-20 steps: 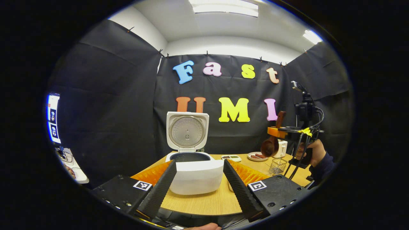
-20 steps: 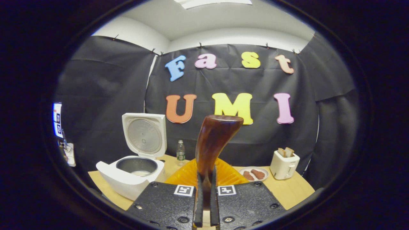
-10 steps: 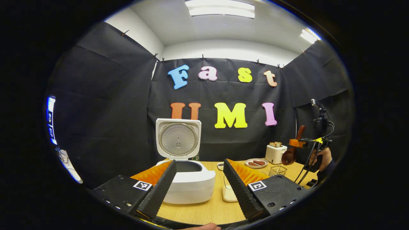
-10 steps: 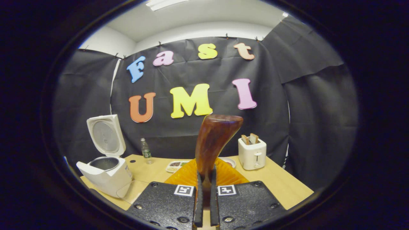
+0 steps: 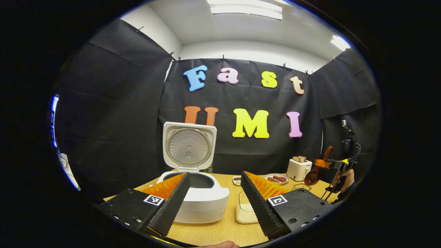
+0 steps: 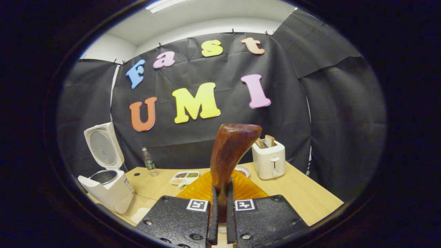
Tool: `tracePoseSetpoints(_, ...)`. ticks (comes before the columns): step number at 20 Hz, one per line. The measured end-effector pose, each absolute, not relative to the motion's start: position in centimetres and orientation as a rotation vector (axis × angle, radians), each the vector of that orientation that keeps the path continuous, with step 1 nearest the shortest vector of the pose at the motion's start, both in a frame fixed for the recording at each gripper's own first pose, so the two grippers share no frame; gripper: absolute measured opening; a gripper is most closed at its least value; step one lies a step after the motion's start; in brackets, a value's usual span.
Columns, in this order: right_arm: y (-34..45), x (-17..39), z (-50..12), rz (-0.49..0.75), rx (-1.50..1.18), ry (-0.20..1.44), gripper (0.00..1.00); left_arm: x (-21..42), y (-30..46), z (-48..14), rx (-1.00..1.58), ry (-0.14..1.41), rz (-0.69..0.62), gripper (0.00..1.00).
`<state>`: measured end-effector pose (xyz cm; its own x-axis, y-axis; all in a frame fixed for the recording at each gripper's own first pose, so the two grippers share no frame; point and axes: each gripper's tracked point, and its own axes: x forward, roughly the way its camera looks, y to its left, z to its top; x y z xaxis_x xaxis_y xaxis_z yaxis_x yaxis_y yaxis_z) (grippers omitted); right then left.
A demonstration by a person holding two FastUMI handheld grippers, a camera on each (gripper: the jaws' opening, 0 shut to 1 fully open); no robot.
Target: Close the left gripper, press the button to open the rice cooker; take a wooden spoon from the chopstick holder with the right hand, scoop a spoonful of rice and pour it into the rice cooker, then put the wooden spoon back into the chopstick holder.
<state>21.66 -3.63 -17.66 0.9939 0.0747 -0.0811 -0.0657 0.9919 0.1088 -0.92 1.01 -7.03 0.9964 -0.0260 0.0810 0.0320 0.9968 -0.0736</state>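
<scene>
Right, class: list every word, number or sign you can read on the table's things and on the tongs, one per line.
No words or numbers can be read.
Left tongs: square black-and-white coded marks, no letters.
Right tongs: the same marks.
Bottle label: too small.
Rice cooker sticker: blurred.

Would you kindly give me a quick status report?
Right gripper shut on brown wooden spoon. Left gripper open. White rice cooker lid up.

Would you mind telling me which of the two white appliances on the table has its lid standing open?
The white rice cooker, at the table's left end: its hinged lid stands upright, baring the inner pot. The white toaster has no lid, just bread slices in its slots.
</scene>
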Motion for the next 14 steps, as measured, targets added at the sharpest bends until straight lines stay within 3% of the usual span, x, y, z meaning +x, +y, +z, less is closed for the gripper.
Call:
tracePoseSetpoints(7,-2.7,24.4,-20.6,0.120,0.137,0.137,0.18,1.1,1.9,-6.5,-0.058,-0.079,-0.007,0.94)
tracePoseSetpoints(9,-2.8,24.3,-20.6,0.139,0.151,0.130,0.24,2.4,2.1,-6.3,-0.070,-0.073,-0.011,0.94)
tracePoseSetpoints(10,-3.4,24.6,-20.6,0.123,0.148,0.118,0.33,3.1,2.4,-6.2,-0.077,-0.063,-0.010,0.94)
tracePoseSetpoints(12,-5.0,24.4,-19.8,0.069,0.106,0.089,0.80,4.3,3.3,-5.5,-0.086,-0.055,0.005,0.94)
tracePoseSetpoints(13,-6.2,24.4,-19.3,0.017,0.084,0.069,0.94,4.9,3.9,-5.0,-0.087,-0.057,0.015,0.94)
tracePoseSetpoints(14,-6.8,23.9,-18.5,-0.032,0.061,0.056,1.00,5.5,4.4,-4.5,-0.085,-0.065,0.024,0.94)
